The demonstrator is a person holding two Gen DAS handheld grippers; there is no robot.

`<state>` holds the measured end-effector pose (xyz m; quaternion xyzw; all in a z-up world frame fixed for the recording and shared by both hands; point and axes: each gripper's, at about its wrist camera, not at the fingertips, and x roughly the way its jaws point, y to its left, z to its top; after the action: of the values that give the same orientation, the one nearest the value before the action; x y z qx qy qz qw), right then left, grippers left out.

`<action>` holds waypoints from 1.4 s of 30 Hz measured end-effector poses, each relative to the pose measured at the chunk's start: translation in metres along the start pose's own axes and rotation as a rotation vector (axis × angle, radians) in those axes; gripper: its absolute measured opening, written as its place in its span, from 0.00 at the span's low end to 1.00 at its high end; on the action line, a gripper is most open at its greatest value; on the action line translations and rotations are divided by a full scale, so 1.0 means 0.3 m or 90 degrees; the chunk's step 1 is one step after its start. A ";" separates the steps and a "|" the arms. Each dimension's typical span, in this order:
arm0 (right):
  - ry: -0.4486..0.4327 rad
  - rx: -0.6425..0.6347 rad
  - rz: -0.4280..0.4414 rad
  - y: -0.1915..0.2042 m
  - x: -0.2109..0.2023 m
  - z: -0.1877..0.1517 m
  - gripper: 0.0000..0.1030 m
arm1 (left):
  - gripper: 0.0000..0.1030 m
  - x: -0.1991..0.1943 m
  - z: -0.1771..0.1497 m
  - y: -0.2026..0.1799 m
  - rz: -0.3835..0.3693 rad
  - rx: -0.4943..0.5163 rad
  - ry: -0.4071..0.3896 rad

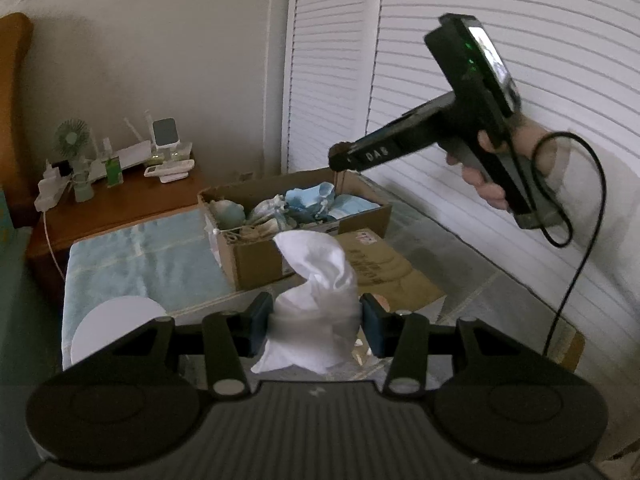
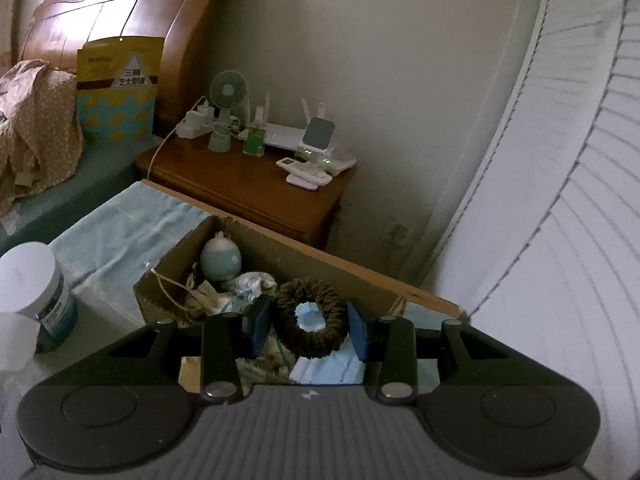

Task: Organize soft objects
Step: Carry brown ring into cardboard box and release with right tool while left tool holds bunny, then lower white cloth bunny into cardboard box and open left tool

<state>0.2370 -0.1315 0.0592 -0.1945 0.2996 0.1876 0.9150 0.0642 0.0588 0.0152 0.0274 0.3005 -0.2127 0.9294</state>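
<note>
Dim cream wall [image 2: 340,40], wooden nightstand [image 2: 248,188], carved headboard [image 2: 120,4], white louvered doors [image 1: 500,60].

White cloth [image 1: 316,304] sits between my blue pads [image 1: 261,328], centre frame. Dark olive-brown scrunchie [image 2: 310,316] in my other tool, w/ light blue showing thru its hole. Brown cardboard box [image 2: 280,256] behind; yellow bag [image 2: 118,88] w/ duck print, upper left.

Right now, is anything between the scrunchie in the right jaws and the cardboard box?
Nothing visible. The right gripper holds the dark scrunchie above the open cardboard box, which has no lid or flap over it. Only soft items already lie inside, such as blue cloth. The left gripper holds its white cloth short of the box.
</note>
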 end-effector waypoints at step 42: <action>-0.022 0.148 0.014 0.105 -0.292 -0.321 1.00 | 0.46 0.304 0.295 0.054 0.045 0.034 0.037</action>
<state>0.1112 -0.1696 0.0344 -0.0805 0.3058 0.1652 0.9342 0.1856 0.0231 0.0344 0.0692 0.3203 -0.1870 0.9261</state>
